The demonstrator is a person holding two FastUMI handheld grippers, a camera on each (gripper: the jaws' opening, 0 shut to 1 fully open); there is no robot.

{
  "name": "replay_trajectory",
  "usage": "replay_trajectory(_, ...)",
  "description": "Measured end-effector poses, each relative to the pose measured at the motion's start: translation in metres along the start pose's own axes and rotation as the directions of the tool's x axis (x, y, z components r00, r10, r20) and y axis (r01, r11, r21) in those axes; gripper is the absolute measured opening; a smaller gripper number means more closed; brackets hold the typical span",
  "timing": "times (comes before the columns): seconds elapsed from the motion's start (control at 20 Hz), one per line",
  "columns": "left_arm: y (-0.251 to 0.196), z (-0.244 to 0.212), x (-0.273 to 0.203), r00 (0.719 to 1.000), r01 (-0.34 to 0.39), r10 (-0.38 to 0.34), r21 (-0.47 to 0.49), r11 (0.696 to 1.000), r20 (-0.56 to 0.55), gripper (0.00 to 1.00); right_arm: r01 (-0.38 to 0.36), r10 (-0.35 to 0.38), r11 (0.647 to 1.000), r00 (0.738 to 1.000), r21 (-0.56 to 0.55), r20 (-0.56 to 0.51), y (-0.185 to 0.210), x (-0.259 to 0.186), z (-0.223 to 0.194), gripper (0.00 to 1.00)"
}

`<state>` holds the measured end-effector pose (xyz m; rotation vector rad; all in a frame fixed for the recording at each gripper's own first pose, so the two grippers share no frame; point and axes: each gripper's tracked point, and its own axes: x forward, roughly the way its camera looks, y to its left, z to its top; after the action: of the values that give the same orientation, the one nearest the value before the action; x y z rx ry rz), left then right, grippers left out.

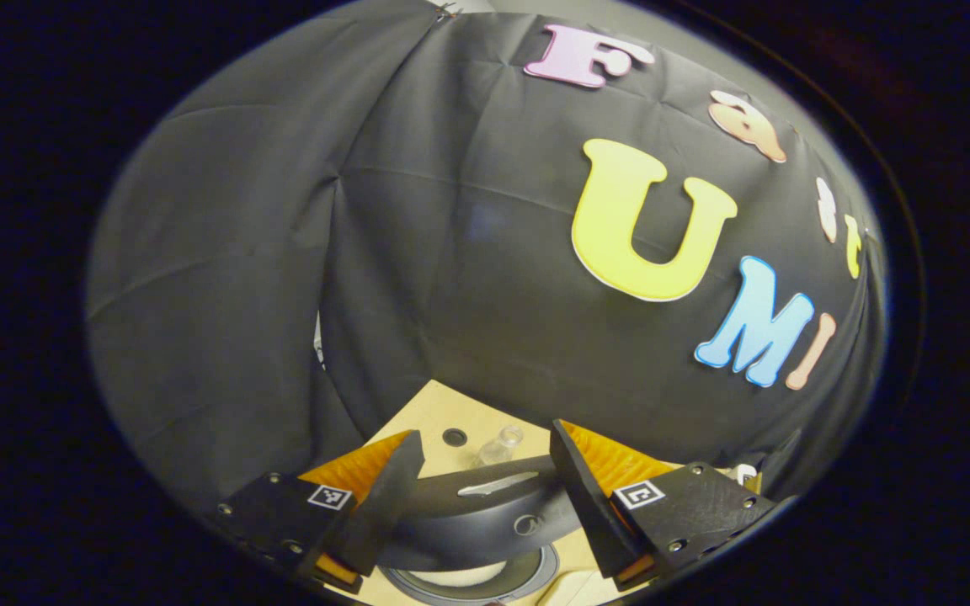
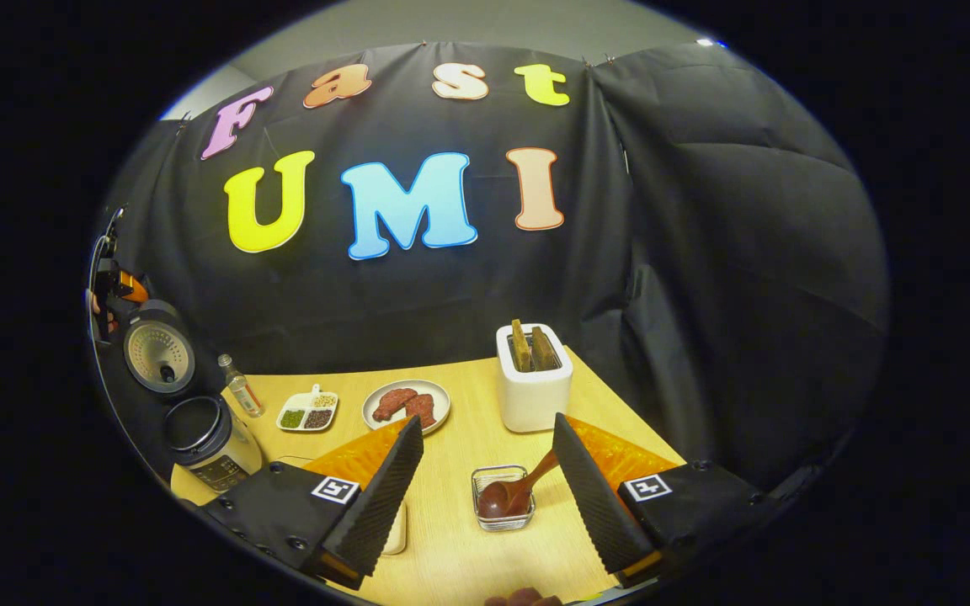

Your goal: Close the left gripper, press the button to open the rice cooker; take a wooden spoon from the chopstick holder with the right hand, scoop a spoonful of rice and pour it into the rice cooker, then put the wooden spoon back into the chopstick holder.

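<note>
In the right gripper view the rice cooker (image 2: 211,442) stands at the table's far left with its lid (image 2: 158,353) swung up. The left gripper (image 2: 114,288) hovers just above that lid. A wooden spoon (image 2: 503,498) rests in the small clear chopstick holder (image 2: 498,470), its handle leaning up to the right. My right gripper (image 2: 487,425) is open, just short of the holder and above it. In the left gripper view the left gripper (image 1: 485,438) is open over the dark raised lid (image 1: 485,513), and the pot's rim (image 1: 485,582) lies below.
A white toaster (image 2: 533,379) with bread stands behind the holder. A plate of meat (image 2: 407,406), a divided spice dish (image 2: 308,410) and a small bottle (image 2: 241,389) sit mid-table. A pale dish (image 2: 398,526) peeks from under my right gripper's left finger.
</note>
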<state>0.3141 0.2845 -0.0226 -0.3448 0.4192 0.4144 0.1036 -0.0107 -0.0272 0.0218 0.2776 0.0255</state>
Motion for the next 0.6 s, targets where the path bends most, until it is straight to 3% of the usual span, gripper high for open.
replay_trajectory(0.25,-0.018,-0.046,-0.025,0.994,0.030,-0.033,-0.030,0.999,-0.104,0.97,-0.063,0.063,0.998,0.998,-0.008,-0.025,0.008,0.009,-0.013,0.98)
replay_trajectory(0.35,-0.028,-0.084,-0.030,0.984,0.044,-0.051,-0.048,0.998,-0.172,0.95,-0.089,0.089,0.996,0.995,-0.008,-0.035,0.011,0.013,-0.018,0.98)
replay_trajectory(0.6,-0.038,-0.151,-0.036,0.970,0.020,-0.012,0.034,0.999,-0.243,0.98,-0.127,0.125,0.992,0.990,-0.016,-0.059,0.009,0.015,-0.028,0.98)
